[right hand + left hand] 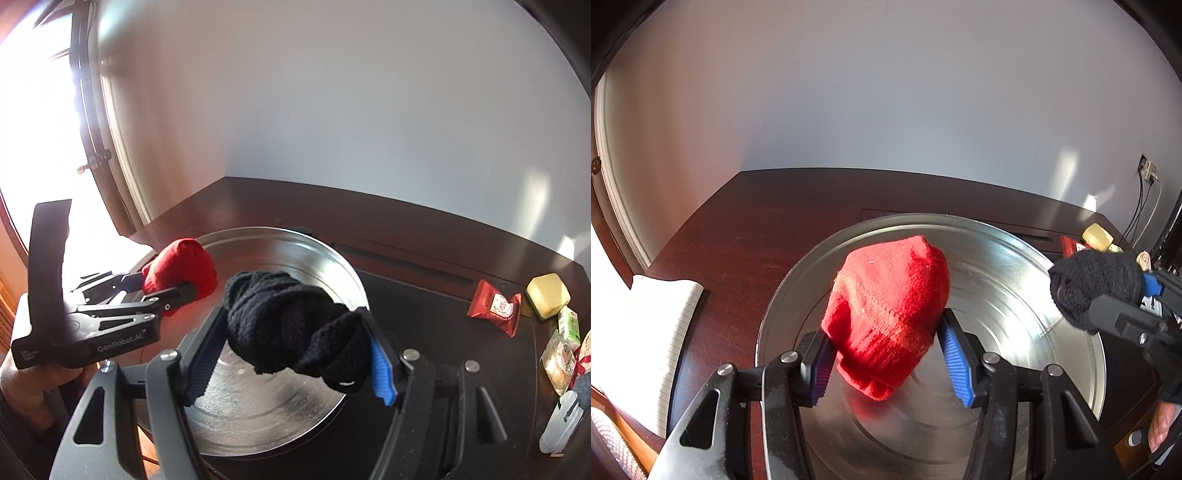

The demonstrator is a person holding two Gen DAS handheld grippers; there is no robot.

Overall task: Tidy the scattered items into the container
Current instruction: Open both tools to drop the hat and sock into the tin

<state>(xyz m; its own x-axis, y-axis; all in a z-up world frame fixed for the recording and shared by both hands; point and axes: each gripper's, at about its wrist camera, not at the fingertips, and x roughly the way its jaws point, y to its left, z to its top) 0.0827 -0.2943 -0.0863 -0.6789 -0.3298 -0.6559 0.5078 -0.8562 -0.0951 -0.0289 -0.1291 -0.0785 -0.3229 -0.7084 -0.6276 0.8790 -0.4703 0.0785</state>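
A round metal tin point(1015, 258) stands on the dark wooden table; it also shows in the right wrist view point(295, 243). My left gripper point(886, 350) is shut on a red knit bundle point(890, 310) and holds it above the tin. In the right wrist view the left gripper point(162, 291) and the red bundle point(181, 266) hang over the tin's left rim. My right gripper point(295, 350) is shut on a black knit bundle point(291, 321) above the tin. In the left wrist view the black bundle point(1093, 284) is at the tin's right rim.
A red snack packet point(495, 306), a yellow-green sponge point(546, 291) and several small packets point(565, 347) lie on the table right of the tin. A lined notepad point(646, 332) lies at the left edge. A wall stands behind the table.
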